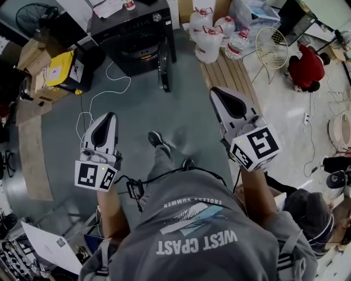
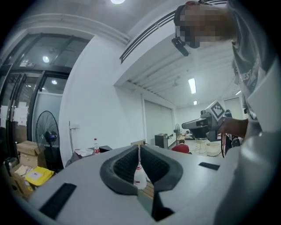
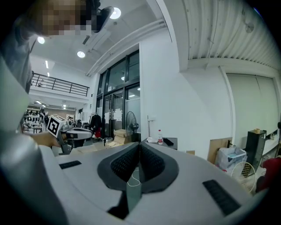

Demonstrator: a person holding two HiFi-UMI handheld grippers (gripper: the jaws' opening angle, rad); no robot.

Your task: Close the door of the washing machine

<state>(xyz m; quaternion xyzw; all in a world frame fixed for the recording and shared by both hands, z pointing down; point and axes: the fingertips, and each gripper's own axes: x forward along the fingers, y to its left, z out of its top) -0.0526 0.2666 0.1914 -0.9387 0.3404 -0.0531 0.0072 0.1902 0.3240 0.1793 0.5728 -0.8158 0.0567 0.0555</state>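
Observation:
The black washing machine (image 1: 131,33) stands at the top of the head view, a few steps ahead of me across the grey floor. Its round door (image 1: 163,63) hangs open, edge-on toward me. My left gripper (image 1: 112,116) and right gripper (image 1: 215,91) are both held out in front of me, well short of the machine, touching nothing. The jaws of each are shut with nothing between them, as the left gripper view (image 2: 139,148) and the right gripper view (image 3: 139,147) show. The machine's top with a small bottle (image 3: 160,138) shows past the right jaws.
Several large water jugs (image 1: 211,33) stand right of the machine, beside a wooden pallet (image 1: 230,77). A white cable (image 1: 104,90) snakes over the floor on the left. Cardboard boxes (image 1: 33,66), a yellow bag (image 1: 57,68) and a fan (image 1: 33,16) crowd the left.

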